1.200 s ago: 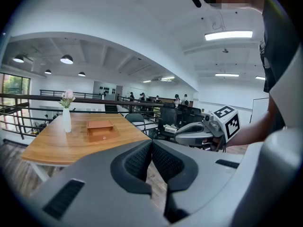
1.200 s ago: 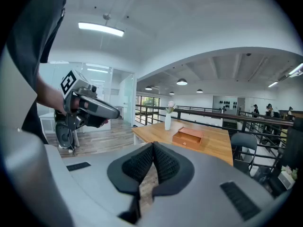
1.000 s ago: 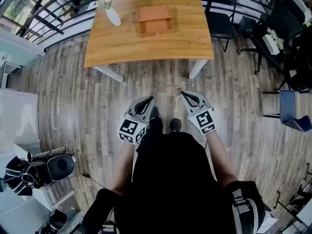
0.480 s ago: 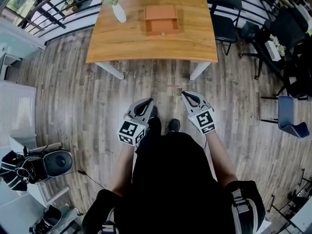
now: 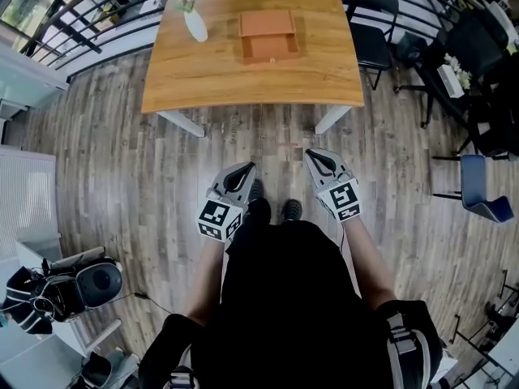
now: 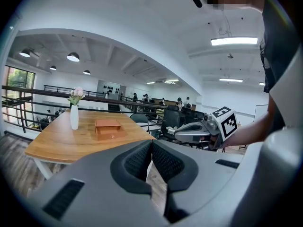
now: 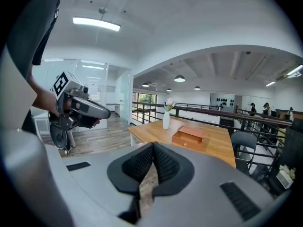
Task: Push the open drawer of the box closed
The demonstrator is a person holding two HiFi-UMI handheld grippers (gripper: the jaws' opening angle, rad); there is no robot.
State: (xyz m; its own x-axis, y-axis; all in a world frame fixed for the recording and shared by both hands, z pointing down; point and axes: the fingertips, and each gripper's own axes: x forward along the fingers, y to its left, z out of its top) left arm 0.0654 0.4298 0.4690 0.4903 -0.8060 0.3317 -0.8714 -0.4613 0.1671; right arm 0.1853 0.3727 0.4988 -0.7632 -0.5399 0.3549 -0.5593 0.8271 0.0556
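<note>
Clenched and empty: left tool, right tool. Well ahead of both, box sits on surface, its open drawer facing them. Neither clearly nearer; the push would run straight away.

The box is small, orange-brown and wooden. It sits squarely on the worktop, about midway across and toward the far side. Its drawer is open, pulled out of the near face toward the worktop's front edge, with a small pale knob centred on the drawer front.
</note>
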